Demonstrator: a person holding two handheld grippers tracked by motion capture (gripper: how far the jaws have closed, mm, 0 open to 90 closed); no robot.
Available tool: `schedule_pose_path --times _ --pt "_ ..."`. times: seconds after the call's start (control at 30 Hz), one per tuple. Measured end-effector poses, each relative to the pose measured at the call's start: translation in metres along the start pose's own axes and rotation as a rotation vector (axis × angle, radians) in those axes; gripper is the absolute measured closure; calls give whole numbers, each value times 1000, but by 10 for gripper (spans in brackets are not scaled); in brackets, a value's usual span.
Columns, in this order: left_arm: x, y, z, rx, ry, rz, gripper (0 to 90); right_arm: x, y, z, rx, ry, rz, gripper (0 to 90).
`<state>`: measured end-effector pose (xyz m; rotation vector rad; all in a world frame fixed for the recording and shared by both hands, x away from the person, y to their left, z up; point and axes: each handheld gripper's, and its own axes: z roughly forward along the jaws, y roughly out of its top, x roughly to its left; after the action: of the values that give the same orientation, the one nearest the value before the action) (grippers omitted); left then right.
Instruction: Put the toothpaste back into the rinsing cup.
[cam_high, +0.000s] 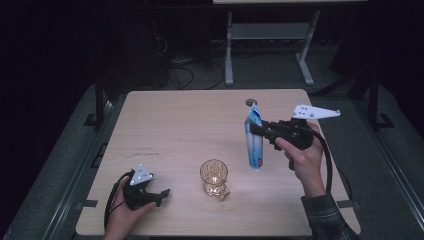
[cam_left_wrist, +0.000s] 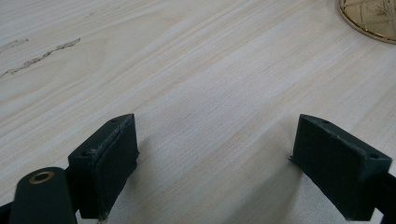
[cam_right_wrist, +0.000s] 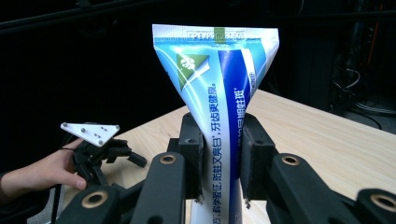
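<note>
A blue and white toothpaste tube (cam_high: 254, 140) stands upright, cap down, right of the table's middle. My right gripper (cam_high: 253, 128) is shut on its upper part; in the right gripper view the two jaws squeeze the tube (cam_right_wrist: 219, 116) below its flat crimped end. An amber patterned glass (cam_high: 214, 178) stands near the front middle of the table, to the left of the tube. My left gripper (cam_high: 163, 194) rests low at the front left, open, with bare wood between its jaws (cam_left_wrist: 212, 158). The glass's rim (cam_left_wrist: 371, 18) shows at the top right of the left gripper view.
The light wooden table (cam_high: 180, 125) has a small round grommet (cam_high: 250, 102) near its far edge behind the tube. A white-legged desk frame (cam_high: 270, 35) and cables lie on the dark floor beyond. The left gripper and hand (cam_right_wrist: 93, 149) appear far off in the right gripper view.
</note>
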<state>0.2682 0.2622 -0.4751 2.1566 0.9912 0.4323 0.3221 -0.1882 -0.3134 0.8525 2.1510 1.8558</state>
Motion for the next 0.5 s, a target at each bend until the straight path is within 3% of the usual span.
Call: schedule_pose_path --times 0.5 --pt "0 0 0 0 0 1 129 14 8 13 -14 55 -22 731"
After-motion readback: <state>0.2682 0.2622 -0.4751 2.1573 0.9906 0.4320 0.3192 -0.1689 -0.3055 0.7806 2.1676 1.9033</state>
